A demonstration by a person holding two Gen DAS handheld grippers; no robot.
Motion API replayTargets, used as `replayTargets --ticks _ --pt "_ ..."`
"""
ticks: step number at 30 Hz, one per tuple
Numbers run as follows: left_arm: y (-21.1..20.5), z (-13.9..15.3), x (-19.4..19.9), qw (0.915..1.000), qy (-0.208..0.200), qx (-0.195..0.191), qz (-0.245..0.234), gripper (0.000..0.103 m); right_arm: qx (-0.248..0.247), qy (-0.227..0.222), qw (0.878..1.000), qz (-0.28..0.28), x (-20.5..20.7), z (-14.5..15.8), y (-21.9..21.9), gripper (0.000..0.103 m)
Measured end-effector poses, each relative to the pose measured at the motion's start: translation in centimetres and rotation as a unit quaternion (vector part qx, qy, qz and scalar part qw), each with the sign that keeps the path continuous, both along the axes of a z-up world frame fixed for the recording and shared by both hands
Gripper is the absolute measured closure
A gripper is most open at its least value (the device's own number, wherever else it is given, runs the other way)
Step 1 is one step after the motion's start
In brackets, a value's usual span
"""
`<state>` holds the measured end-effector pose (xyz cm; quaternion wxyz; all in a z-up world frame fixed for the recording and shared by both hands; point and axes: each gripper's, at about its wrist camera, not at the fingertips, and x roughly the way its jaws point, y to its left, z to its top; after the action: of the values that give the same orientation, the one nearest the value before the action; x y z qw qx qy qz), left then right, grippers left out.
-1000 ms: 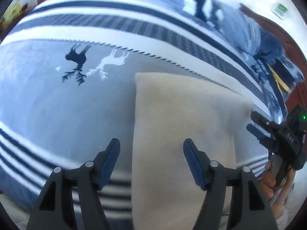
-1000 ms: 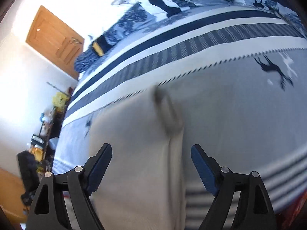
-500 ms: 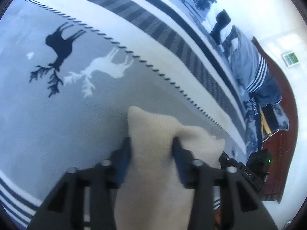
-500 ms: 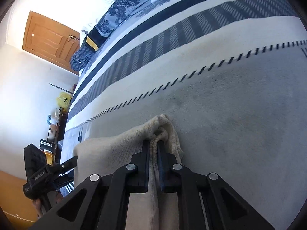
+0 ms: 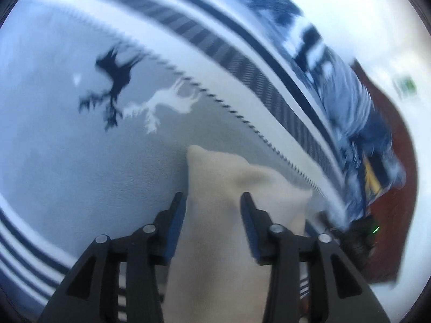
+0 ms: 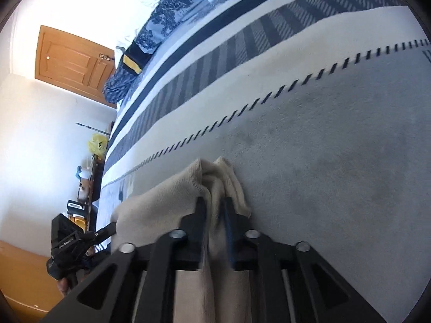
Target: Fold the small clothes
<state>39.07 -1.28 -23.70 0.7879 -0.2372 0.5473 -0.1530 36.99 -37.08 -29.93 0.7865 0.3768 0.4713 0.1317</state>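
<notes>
On the grey striped bedspread [image 6: 336, 161], our opening left gripper [image 5: 212, 202] straddles the cream knitted garment [image 5: 215, 177]; our opening right gripper [image 6: 214, 204] has its bunched corner between its pads.

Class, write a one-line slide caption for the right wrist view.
Right tongs opening around a bunched corner of beige cloth on a striped bedspread.

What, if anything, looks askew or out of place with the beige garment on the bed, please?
Only the beige garment: its far edge is bunched and puckered at the right gripper instead of lying flat on the bedspread. The left gripper straddles the other corner, jaws opening. No damage shows.
</notes>
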Motion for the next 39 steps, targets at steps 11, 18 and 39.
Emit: replayTargets --ticks 11,18,39 --pt "0.8 -4.4 0.8 0.9958 0.078 -0.048 0.009 0.041 0.088 0.042 0.995 0.027 -4.1 -3.0 -0.3 0.019" --pt "0.2 -1.1 3.0 0.9957 0.055 -0.074 -0.008 0.077 0.080 0.050 0.995 0.026 -2.1 -3.8 1.0 0.081" --pt "2.2 -0.9 2.7 0.9968 -0.007 0.032 -0.073 0.044 0.047 0.018 0.998 -0.046 2.0 -1.1 -1.5 0.020"
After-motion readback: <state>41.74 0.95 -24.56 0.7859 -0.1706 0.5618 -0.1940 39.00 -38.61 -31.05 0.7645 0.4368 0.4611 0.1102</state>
